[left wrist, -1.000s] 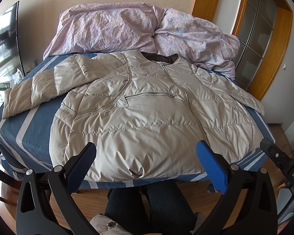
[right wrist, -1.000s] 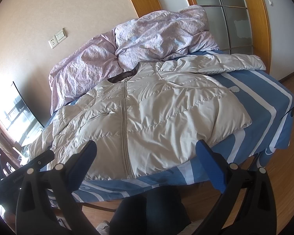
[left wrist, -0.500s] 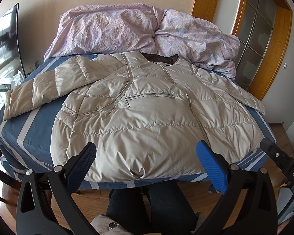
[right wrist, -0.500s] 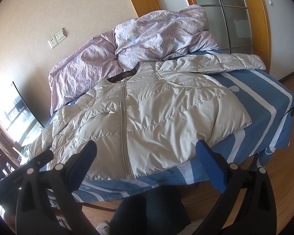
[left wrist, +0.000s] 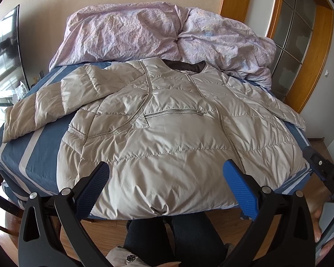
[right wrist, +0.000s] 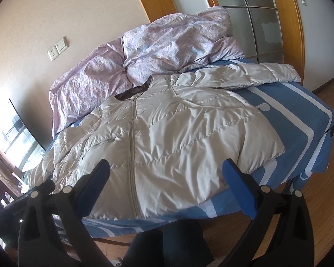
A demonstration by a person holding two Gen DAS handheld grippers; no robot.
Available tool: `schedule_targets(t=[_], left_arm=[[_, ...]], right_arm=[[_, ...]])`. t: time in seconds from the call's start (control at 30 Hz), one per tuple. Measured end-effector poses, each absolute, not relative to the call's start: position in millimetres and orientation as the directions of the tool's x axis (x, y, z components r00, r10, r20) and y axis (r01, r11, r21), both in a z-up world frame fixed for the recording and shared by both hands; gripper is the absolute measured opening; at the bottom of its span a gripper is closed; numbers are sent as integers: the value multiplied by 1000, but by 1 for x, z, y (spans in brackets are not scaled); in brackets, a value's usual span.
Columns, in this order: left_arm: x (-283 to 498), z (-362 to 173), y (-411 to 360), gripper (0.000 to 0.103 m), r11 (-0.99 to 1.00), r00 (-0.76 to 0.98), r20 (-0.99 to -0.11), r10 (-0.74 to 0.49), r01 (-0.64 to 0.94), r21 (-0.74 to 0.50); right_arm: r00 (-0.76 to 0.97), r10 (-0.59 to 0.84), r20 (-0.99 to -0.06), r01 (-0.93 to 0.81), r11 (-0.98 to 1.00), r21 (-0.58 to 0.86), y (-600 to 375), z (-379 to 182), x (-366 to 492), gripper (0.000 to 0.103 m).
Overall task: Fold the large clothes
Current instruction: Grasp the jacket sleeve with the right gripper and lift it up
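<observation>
A beige puffer jacket (left wrist: pixel 167 138) is spread front-up on the blue striped bed (left wrist: pixel 40 146), its hem at the near edge, its collar by the crumpled lilac duvet (left wrist: pixel 144 31) at the far end. The left claw (left wrist: pixel 167 184) and right claw (right wrist: pixel 165 182) are held wide apart, empty, above the near edge. The left sleeve (left wrist: pixel 44 104) is seen fully only from the left wrist; the right sleeve (right wrist: pixel 267 73) reaches the bed's right edge.

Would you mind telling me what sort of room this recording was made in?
Most likely a home bedroom: a bed with a blue striped sheet, a crumpled lilac duvet heaped at its head, and a wood-framed glazed door beside it. A puffy jacket lies spread on the bed.
</observation>
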State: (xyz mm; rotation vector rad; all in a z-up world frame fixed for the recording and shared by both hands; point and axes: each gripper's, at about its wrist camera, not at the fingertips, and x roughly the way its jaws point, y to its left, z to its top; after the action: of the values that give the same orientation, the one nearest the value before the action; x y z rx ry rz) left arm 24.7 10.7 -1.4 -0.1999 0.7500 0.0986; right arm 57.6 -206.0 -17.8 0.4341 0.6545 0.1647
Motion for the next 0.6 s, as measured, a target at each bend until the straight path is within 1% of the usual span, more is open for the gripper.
schedule_targets(t=[0.07, 0.13, 0.2, 0.3, 0.4, 0.5, 0.6], left_arm=[[34, -1, 15, 102, 977, 726, -687, 10, -154, -149], [43, 1, 18, 102, 979, 729, -685, 3, -140, -145], [53, 3, 23, 102, 981, 732, -681, -4, -130, -146], [74, 4, 34, 102, 977, 726, -686, -53, -105, -187], [101, 1, 45, 102, 967, 693, -710, -122, -79, -243], [127, -3, 52, 102, 968, 664, -736, -132, -71, -239], [150, -7, 57, 102, 968, 643, -750, -155, -52, -245]], right_arm=[[795, 303, -525, -15, 875, 483, -227, -21, 76, 101], [799, 287, -529, 33, 857, 515, -250, -24, 96, 101], [797, 240, -555, 119, 837, 534, -277, -28, 116, 101], [775, 208, -597, 222, 795, 565, -316, -37, 149, 101], [733, 260, -629, 322, 681, 657, -362, -56, 187, 101], [709, 268, -652, 426, 575, 699, -403, -76, 217, 101], [694, 245, -677, 525, 471, 709, -442, -97, 242, 93]])
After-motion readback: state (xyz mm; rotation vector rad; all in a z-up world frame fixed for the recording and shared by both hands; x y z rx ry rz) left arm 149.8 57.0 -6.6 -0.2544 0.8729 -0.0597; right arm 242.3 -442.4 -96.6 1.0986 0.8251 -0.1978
